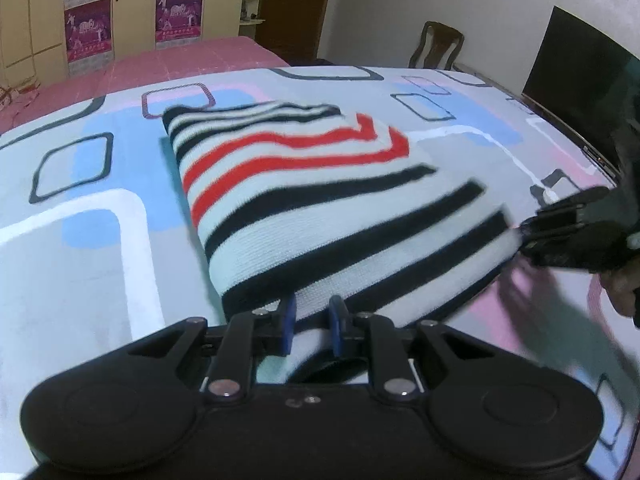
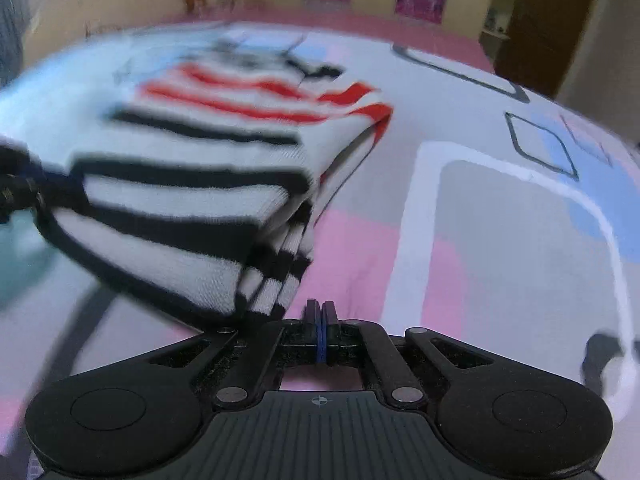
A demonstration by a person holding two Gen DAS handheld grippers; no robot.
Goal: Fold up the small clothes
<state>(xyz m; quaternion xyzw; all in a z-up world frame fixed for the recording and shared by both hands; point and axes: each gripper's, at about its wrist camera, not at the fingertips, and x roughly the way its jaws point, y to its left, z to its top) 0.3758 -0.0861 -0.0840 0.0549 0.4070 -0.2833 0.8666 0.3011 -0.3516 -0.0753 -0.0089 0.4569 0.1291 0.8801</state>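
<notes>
At the near edge of the left wrist view, the left gripper (image 1: pixel 313 320) sits low and level, its blue pads narrowly apart with the hem of the sweater (image 1: pixel 316 184) gathered between them. The sweater, folded, striped black, red and white, lies on the patterned sheet (image 1: pixel 80 240); its long axis runs from the near hem away toward the far left, where the black-striped end points. The near edge is lifted slightly off the sheet. Off to the right, the right gripper (image 1: pixel 532 230) touches the sweater's right edge. Its own view shows the pads (image 2: pixel 320 328) pressed together, nothing visible between them, the sweater (image 2: pixel 192 184) just left. Beyond the sheet lie a pink bed (image 1: pixel 180 60) and a chair (image 1: pixel 436 46).
</notes>
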